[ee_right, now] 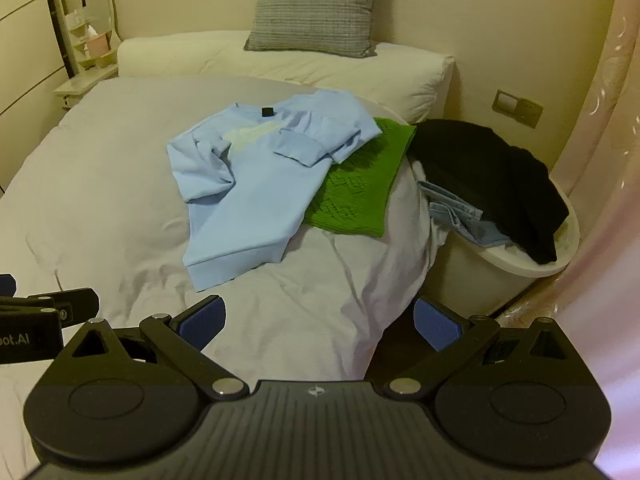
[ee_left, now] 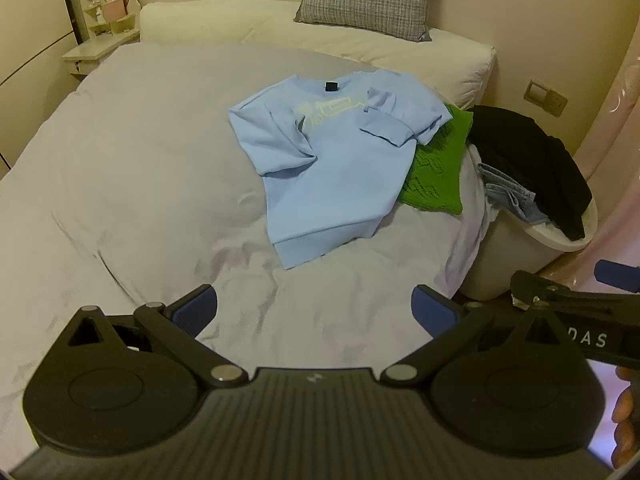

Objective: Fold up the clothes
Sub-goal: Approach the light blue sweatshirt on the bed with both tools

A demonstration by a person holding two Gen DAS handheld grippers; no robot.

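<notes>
Seemingly midway, the light blue cotton sweatshirt [ee_left: 320, 168] lies on the grey-sheeted bed [ee_left: 140, 184] with both sleeves folded in, body still unfolded, while left gripper [ee_left: 314, 310] and right gripper [ee_right: 320, 318] hover wide and empty.

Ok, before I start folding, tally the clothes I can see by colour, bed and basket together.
Light blue sweatshirt, on the bed: 1
Green knit, partly under the sweatshirt: 1
Black garment, draped over the laundry basket: 1
Blue denim piece, in the basket: 1
Total: 4 visible; anything deeper in the basket is hidden.
</notes>
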